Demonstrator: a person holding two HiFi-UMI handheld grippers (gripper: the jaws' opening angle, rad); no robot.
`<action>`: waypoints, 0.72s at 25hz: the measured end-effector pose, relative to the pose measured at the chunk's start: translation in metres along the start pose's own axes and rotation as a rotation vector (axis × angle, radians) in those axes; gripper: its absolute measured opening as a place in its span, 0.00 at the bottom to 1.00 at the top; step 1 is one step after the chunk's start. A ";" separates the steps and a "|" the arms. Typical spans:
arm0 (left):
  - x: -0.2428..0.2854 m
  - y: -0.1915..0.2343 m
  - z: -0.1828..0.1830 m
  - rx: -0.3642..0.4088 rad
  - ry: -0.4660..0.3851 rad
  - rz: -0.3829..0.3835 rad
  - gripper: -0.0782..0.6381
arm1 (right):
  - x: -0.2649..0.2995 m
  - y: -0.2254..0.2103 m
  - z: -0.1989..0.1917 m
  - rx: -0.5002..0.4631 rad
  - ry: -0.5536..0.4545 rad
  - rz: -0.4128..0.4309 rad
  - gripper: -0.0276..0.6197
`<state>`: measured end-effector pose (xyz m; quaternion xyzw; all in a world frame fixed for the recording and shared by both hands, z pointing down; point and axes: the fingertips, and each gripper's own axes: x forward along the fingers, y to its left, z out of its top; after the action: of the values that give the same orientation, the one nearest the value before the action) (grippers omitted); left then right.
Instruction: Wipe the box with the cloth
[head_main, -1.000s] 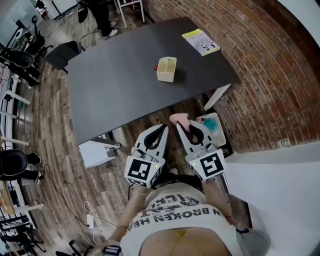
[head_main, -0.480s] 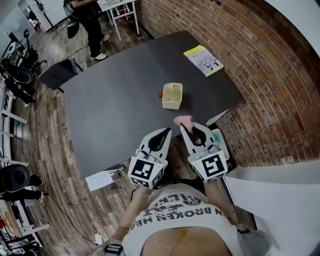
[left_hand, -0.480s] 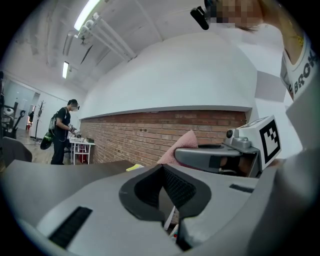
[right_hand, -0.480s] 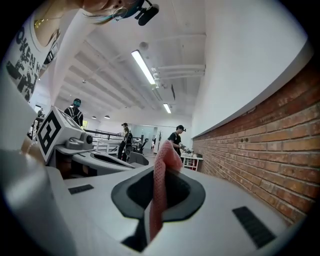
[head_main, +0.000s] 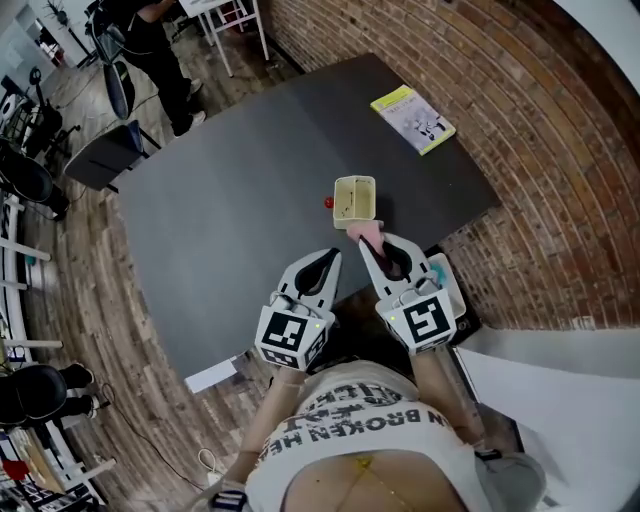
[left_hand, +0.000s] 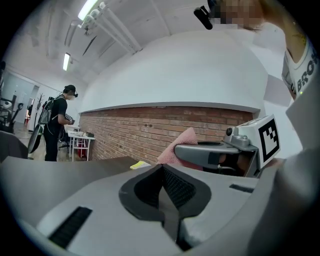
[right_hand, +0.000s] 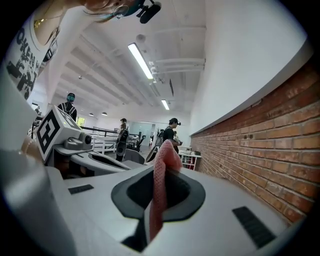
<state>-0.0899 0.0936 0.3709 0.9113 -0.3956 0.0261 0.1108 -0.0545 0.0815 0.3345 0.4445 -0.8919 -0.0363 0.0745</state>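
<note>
**Cloth clamped in the right jaws, box waiting on the desk**

The person holds both grippers out in front of the body, side by side over the near edge of the dark desk (head_main: 230, 190). The right gripper (head_main: 366, 246) has its jaws clenched on the pink cloth (head_main: 370, 233). In the right gripper view a fold of it is pinched flat between the pads and sticks up past the tips. The left gripper (head_main: 330, 257) holds nothing, and its own view shows the jaws pressed together with only the dark pads meeting.

The box (head_main: 356, 199), pale and open-topped, stands on the desk close to the near edge, just ahead of the right gripper. From the head view the cloth's free end lies right at the box's near side; whether the two touch cannot be told. A small red thing (head_main: 328, 202) sits against the box's left side. A yellow-edged booklet (head_main: 413, 118) lies well apart, near the far right corner of the desk.

A brick wall (head_main: 560, 150) runs along the right. Another person (head_main: 150, 45) stands on the wooden floor (head_main: 90, 250) beyond the desk.
</note>
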 end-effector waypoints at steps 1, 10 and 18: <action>0.004 0.004 0.000 -0.009 0.004 0.000 0.12 | 0.002 -0.006 -0.001 -0.001 0.004 -0.006 0.07; 0.060 0.031 0.003 -0.043 0.020 0.058 0.12 | 0.043 -0.060 -0.014 -0.001 0.031 0.062 0.07; 0.121 0.049 0.000 -0.050 0.086 0.129 0.12 | 0.082 -0.102 -0.022 0.020 0.046 0.189 0.07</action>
<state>-0.0429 -0.0256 0.3957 0.8788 -0.4490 0.0625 0.1487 -0.0189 -0.0455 0.3513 0.3600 -0.9282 -0.0100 0.0938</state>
